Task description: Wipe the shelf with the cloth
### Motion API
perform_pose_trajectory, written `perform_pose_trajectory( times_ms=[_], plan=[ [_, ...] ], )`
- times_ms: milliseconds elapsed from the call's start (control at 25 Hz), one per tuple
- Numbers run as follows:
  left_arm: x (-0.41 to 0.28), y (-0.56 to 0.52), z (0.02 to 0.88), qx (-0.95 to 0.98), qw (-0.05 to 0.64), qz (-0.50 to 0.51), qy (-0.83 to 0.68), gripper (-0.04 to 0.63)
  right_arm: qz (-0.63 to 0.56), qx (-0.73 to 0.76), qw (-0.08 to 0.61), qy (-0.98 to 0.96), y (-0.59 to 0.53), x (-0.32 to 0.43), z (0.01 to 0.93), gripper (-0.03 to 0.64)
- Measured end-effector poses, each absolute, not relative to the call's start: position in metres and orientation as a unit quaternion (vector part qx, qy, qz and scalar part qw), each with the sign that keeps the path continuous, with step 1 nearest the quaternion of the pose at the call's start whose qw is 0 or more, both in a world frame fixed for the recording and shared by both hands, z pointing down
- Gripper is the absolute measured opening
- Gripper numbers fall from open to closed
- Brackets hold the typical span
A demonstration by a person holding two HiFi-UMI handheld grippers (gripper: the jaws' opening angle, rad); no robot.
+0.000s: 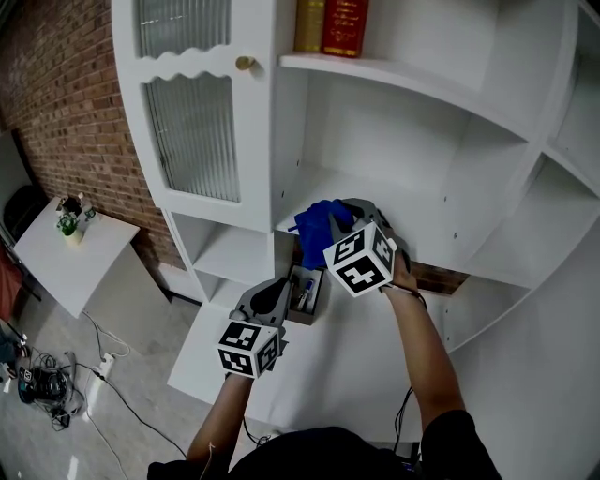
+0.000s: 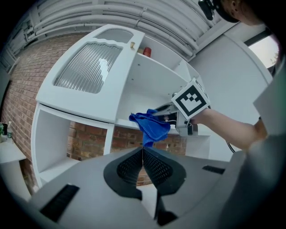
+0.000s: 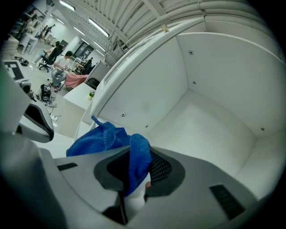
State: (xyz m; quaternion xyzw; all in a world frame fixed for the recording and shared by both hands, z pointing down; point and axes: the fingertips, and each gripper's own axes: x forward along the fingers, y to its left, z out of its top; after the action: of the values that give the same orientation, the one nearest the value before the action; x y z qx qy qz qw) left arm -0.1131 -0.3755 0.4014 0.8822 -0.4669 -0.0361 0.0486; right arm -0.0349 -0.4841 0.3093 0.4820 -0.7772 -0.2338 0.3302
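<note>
Books stand on the upper board of the white shelf unit point(image 1: 412, 89): two of them, one gold-spined point(image 1: 309, 25) and one red point(image 1: 345, 26), side by side. To their left hangs one cabinet door point(image 1: 192, 131) with ribbed glass and a single brass knob point(image 1: 246, 63). Behind the unit runs a brick wall point(image 1: 66, 103), and beside it sits one small white table point(image 1: 84, 267) carrying a little plant point(image 1: 67, 223). Cables point(image 1: 47, 384) lie tangled on the floor below.

On the white surface point(image 1: 328, 366) under the open compartment rests one small open box point(image 1: 305, 292) holding pen-like items, just beside the left gripper point(image 1: 267, 298). That gripper's claw point(image 2: 143, 154) is pressed together with nothing in it, and it hovers low, well short of the shelf.

The right gripper point(image 1: 336, 217) reaches in at the front left of the middle compartment, its claw pinching the one blue cloth point(image 3: 105, 138), which bunches and droops to the left of the jaws. The cloth point(image 1: 317, 225) hangs at the front edge of the shelf board point(image 3: 201, 129); whether it touches the board cannot be told. Nothing stands between it and the bare compartment ahead.
</note>
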Motion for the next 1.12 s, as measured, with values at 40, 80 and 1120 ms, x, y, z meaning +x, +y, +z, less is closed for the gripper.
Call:
perform_pose_trajectory(
  times_ms=[40, 80, 1120],
  plan=[
    [-0.111, -0.375, 0.401, 0.884, 0.049, -0.036, -0.464, 0.017, -0.233, 0.484, 0.332, -0.776, -0.483, -0.032, 0.31, 0.084],
    [-0.108, -0.375, 0.401, 0.885, 0.049, -0.036, -0.462, 0.017, -0.232, 0.485, 0.334, -0.774, -0.483, -0.029, 0.31, 0.084],
    [-0.038, -0.362, 0.398, 0.918, 0.056, -0.036, -0.391, 0.017, -0.198, 0.556, 0.346, -0.729, -0.462, 0.066, 0.309, 0.084]
  ],
)
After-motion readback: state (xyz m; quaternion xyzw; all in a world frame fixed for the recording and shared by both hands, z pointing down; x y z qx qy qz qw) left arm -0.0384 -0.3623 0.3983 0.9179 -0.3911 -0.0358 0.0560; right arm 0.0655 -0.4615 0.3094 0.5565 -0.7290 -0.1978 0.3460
